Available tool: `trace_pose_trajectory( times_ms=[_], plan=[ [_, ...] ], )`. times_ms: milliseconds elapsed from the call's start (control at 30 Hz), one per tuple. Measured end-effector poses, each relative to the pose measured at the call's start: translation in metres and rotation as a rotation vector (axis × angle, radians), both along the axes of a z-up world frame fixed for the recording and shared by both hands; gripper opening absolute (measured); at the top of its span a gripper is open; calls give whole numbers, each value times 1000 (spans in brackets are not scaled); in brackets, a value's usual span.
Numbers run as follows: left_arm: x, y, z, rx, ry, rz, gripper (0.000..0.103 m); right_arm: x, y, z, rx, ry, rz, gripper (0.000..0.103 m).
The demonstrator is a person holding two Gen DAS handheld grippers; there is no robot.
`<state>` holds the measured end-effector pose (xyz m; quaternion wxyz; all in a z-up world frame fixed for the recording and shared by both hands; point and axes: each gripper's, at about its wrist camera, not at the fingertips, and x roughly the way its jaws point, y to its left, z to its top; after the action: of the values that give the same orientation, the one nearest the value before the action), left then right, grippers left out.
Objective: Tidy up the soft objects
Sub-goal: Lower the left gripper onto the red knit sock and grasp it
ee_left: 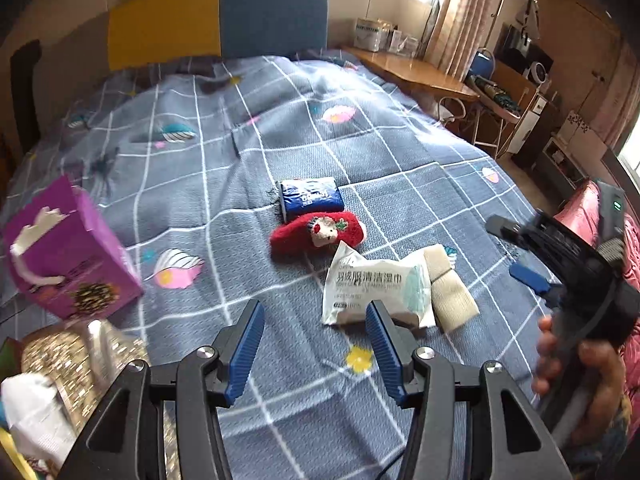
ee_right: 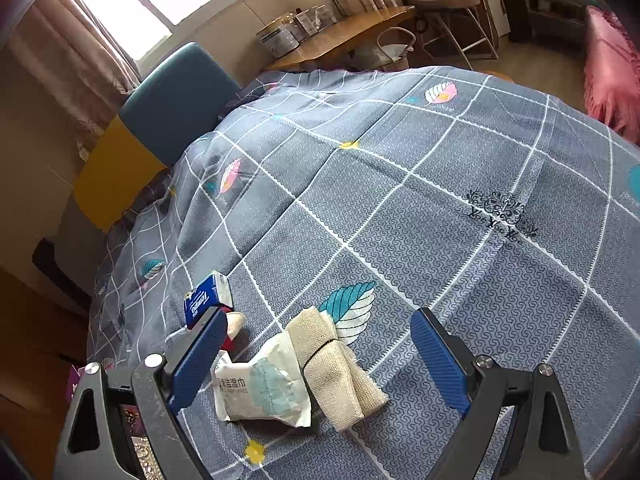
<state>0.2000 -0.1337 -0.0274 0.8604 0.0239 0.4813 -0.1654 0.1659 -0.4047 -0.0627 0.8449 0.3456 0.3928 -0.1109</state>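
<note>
Left wrist view: shows all four soft things on the bed [ee_left: 280,128], plus a purple bag [ee_left: 76,256] at the left edge and a glittery bag [ee_left: 80,364] below it, neither clear in the other view.
Right wrist view: shows the wipes pack [ee_right: 260,394] and cloth roll [ee_right: 336,364] close up; the tissue pack [ee_right: 206,298] sits behind the left pad, and the red sock is almost hidden by it.
Count: one tissue pack [ee_left: 311,197], one red sock [ee_left: 320,232], one wipes pack [ee_left: 372,288], one cloth roll [ee_left: 450,288]; two bags.
Layout: tissue pack touches the sock; wipes pack lies just beside the sock, its right end against the roll.
Left gripper [ee_left: 316,348]: jaws apart, nothing between them, just short of the wipes pack.
Right gripper [ee_right: 320,356]: jaws wide, empty, hovering with wipes pack and roll seen between the pads; a hand [ee_left: 576,376] holds it at the right edge of the left view.
Open room: bare bedspread beyond the tissue pack up to the headboard [ee_left: 216,20], and to the right of the roll.
</note>
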Motion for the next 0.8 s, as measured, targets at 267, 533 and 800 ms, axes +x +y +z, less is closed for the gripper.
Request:
trace_pose_trajectory(
  times_ms=[267, 533, 800],
  plan=[
    [62, -34, -39, 82, 40, -31, 78, 4, 4, -5, 60, 3, 51, 93],
    [107, -61, -71, 100, 89, -77, 83, 5, 6, -6, 100, -1, 78, 94],
    [127, -56, -92, 20, 161, -55, 54, 9, 11, -10, 103, 14, 109, 94]
  ],
)
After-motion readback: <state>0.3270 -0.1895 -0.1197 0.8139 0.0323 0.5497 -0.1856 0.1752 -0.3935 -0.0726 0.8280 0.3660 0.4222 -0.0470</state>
